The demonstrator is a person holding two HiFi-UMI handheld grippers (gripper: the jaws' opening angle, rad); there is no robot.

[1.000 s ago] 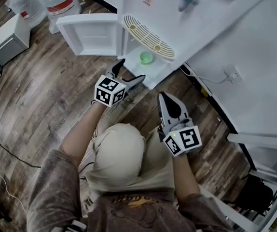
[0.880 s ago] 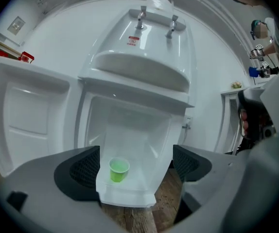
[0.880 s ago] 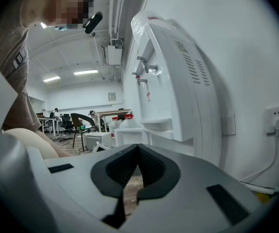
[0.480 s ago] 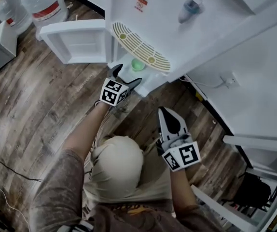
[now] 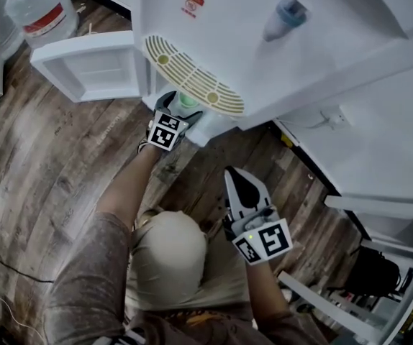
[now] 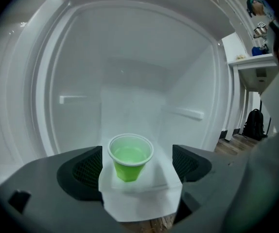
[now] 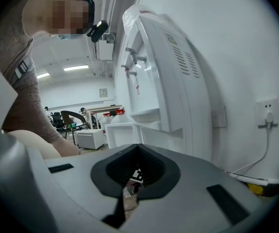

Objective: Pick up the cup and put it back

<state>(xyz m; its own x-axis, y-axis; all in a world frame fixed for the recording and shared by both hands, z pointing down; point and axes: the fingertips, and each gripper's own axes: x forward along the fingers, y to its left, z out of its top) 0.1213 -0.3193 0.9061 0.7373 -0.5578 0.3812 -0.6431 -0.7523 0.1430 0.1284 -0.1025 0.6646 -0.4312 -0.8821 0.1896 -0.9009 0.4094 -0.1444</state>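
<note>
A green plastic cup stands upright on a white ledge inside the water dispenser's lower compartment. My left gripper is open, with one jaw on each side of the cup and a small gap to both. In the head view the cup peeks out under the dispenser's drip grille, with the left gripper reaching in around it. My right gripper hangs shut and empty over the floor, well short of the dispenser. In its own view the right gripper points along the dispenser's side.
The compartment's white door stands open to the left. Large water bottles sit on the wooden floor at the top left. A wall socket with a cable lies to the right. A white frame stands at the lower right.
My left gripper has moved forward into the dispenser's compartment, so its open jaws now flank the cup. The right gripper has hardly shifted.
</note>
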